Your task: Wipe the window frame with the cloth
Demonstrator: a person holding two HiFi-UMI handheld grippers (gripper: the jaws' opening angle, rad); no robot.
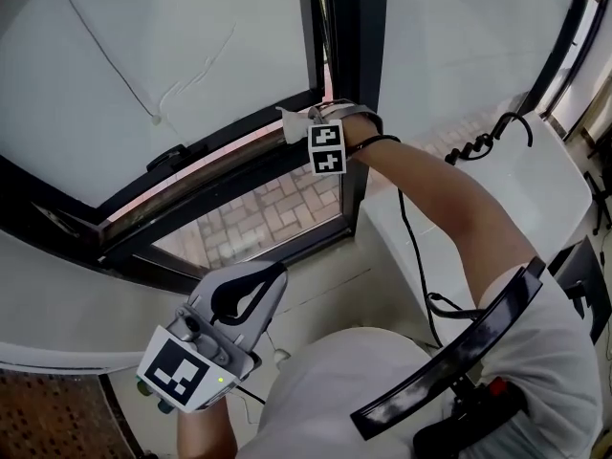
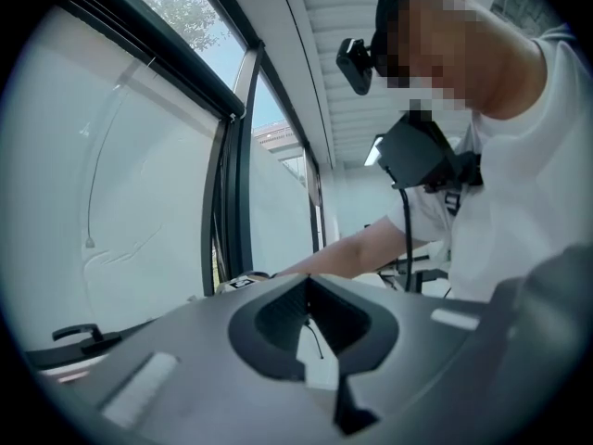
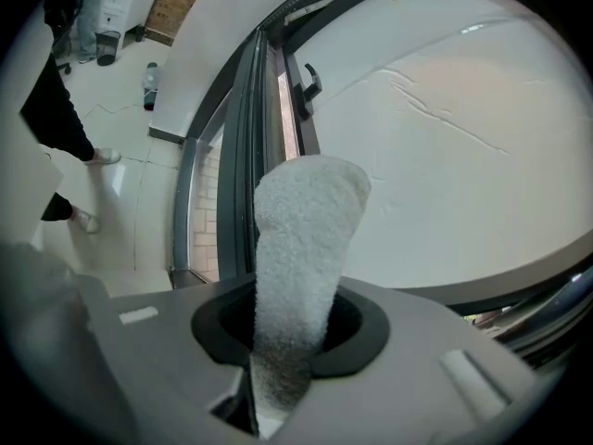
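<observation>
The window has a dark frame (image 1: 229, 182) around a sash that stands open, with a dark upright post (image 1: 356, 36) to its right. My right gripper (image 1: 308, 122) is held against the sash's corner by the post, shut on a white fluffy cloth (image 1: 291, 122). In the right gripper view the cloth (image 3: 310, 221) sticks up out of the right gripper (image 3: 289, 336) toward the frame (image 3: 243, 156). My left gripper (image 1: 251, 293) hangs low by my body, shut and holding nothing. The left gripper view shows the left gripper (image 2: 309, 284) with its jaws met, and the frame (image 2: 222, 211) beyond.
A black window handle (image 1: 168, 157) sits on the sash rail. Brick paving (image 1: 258, 213) shows through the gap. A white curved sill (image 1: 57, 295) runs below. A coiled black cable (image 1: 478, 145) lies on the white ledge at right. Another person's legs (image 3: 65, 128) stand on the floor.
</observation>
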